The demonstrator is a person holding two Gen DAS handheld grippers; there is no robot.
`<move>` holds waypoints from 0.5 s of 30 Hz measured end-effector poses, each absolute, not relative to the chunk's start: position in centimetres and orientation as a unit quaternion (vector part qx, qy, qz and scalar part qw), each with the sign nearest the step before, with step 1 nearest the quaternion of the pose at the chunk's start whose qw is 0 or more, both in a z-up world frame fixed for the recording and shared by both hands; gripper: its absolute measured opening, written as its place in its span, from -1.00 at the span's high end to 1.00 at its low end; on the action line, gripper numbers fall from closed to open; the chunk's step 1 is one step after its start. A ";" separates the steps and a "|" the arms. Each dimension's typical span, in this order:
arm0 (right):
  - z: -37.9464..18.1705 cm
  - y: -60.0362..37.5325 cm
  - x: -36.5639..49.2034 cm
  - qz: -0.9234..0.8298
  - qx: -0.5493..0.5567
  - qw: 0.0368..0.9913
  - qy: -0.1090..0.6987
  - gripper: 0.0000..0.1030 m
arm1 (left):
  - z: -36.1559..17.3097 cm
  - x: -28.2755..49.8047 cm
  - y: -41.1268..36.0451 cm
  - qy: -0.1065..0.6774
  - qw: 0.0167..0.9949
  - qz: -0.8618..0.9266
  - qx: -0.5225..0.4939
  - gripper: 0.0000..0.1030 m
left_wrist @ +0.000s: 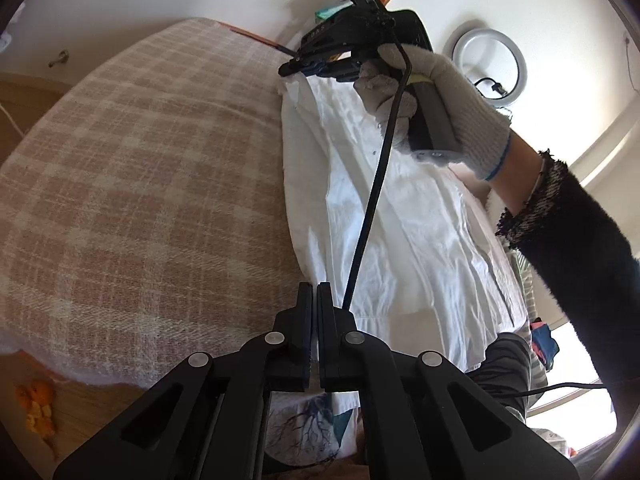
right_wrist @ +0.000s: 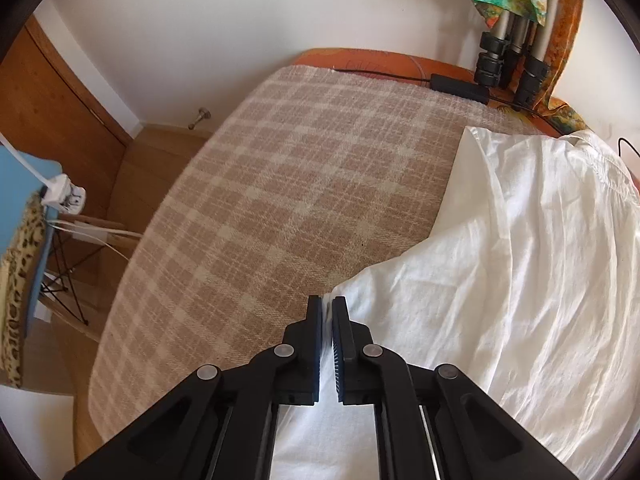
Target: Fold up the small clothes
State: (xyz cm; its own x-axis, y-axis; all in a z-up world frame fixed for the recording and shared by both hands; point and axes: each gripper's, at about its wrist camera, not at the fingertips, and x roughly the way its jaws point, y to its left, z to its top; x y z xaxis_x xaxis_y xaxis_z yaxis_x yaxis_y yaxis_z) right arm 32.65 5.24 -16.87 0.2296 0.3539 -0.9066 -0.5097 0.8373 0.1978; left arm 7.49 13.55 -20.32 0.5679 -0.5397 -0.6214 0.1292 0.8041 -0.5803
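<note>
White shirt [right_wrist: 520, 280] lies right of frame on plaid blanket [right_wrist: 280, 200]. Right gripper [right_wrist: 327, 304] pinches shirt edge, bottom center; left gripper [left_wrist: 314, 292] jaws nearly closed w/ fabric between.

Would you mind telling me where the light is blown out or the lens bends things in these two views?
Left wrist view: the window at lower right is blown out, and the white shirt loses detail; the plaid blanket bulges from fisheye distortion. Right wrist view: evenly lit, the shirt keeps its creases, and dark vignetting rings the corners.
</note>
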 end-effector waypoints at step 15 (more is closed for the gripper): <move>-11.4 -5.2 33.4 0.294 0.043 0.812 0.502 0.96 | -16.7 6.8 7.2 0.393 0.853 -0.292 -0.180 1.00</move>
